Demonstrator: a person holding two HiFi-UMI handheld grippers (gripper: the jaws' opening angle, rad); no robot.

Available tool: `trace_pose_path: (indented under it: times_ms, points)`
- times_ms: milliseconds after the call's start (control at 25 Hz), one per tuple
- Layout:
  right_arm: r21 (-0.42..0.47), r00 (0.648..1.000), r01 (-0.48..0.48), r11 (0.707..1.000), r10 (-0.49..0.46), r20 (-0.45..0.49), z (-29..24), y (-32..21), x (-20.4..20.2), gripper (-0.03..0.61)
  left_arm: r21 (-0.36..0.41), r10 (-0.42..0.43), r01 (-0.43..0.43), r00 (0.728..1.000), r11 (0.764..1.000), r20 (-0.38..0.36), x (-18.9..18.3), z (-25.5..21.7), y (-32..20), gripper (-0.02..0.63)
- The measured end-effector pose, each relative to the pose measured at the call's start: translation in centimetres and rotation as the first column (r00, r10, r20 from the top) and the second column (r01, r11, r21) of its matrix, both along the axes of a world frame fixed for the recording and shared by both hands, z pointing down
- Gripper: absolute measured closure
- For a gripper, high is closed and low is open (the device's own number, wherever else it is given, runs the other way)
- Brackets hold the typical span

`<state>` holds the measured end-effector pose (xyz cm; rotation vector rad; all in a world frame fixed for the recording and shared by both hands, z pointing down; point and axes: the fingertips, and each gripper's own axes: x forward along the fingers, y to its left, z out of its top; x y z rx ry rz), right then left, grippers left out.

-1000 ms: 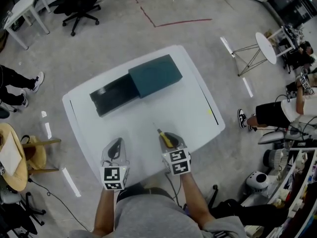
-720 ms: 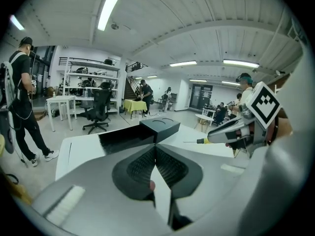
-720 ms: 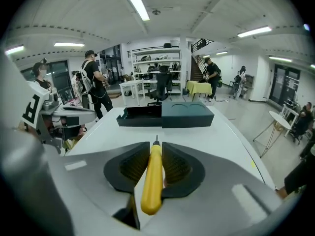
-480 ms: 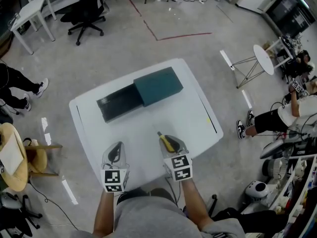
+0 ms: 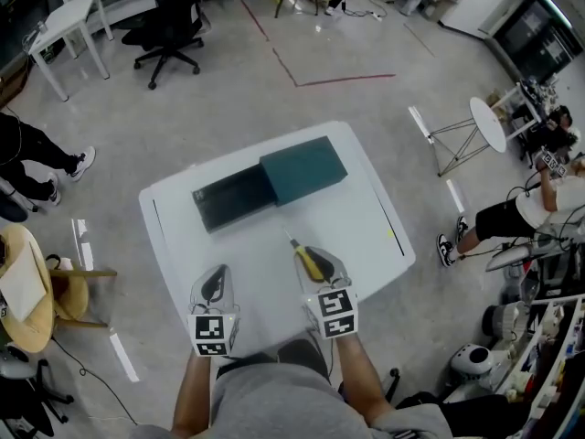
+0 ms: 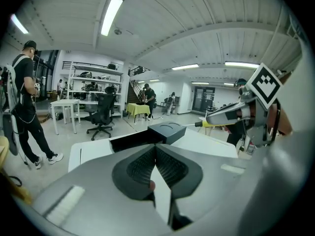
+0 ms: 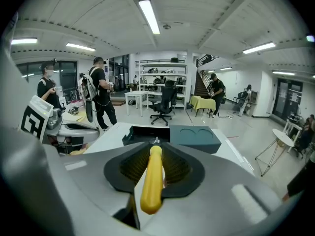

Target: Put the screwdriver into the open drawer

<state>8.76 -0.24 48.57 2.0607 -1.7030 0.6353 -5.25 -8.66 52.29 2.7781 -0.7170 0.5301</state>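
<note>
A screwdriver [image 5: 308, 261] with a yellow handle [image 7: 151, 180] lies lengthwise between my right gripper's [image 5: 307, 251] jaws, which are shut on it above the near part of the white table [image 5: 366, 218]. Its thin shaft points at the dark teal drawer unit [image 5: 304, 168]. The open drawer [image 5: 233, 197] sticks out to that unit's left, and its dark inside [image 7: 145, 132] faces me in the right gripper view. My left gripper [image 5: 216, 273] hovers beside the right one, shut [image 6: 155, 149] with nothing in it. From the left gripper view, the screwdriver [image 6: 208, 124] shows at the right.
A black office chair [image 5: 171, 24] and white desks stand beyond the table. To the left are a wooden stool [image 5: 26, 293] and a standing person [image 6: 25, 102]. A small round white table [image 5: 490, 113] and a seated person [image 5: 512, 216] are at the right.
My right gripper has risen off the table with the screwdriver still in it. The left gripper has moved up a little. The drawer unit sits lower and further right in the head view.
</note>
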Motion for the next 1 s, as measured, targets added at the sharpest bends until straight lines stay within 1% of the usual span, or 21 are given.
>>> trace_pose_path:
  times_ms: [280, 480, 800, 1000]
  points:
    - [0.025, 0.999, 0.040, 0.999, -0.040, -0.023, -1.7, -2.3, -1.2, 0.499, 0.004, -0.009, 0.009, 1.000, 1.000, -0.019, -0.4, -0.7, -1.3, 0.603]
    - [0.046, 0.995, 0.082, 0.996, -0.080, -0.051, -2.6, -4.3, -1.8, 0.499, -0.001, -0.035, 0.035, 0.999, 0.999, -0.024, -1.3, -0.8, -1.8, 0.601]
    - [0.068, 0.983, 0.176, 0.982, -0.172, -0.060, -3.5, -7.7, -3.3, 0.499, 0.005, -0.120, 0.120, 0.993, 0.993, -0.014, -3.5, -0.8, -2.8, 0.603]
    - [0.079, 0.968, 0.249, 0.965, -0.247, -0.037, -3.3, -8.7, -3.5, 0.499, 0.006, -0.200, 0.200, 0.980, 0.980, 0.002, -4.3, -0.7, -3.3, 0.603]
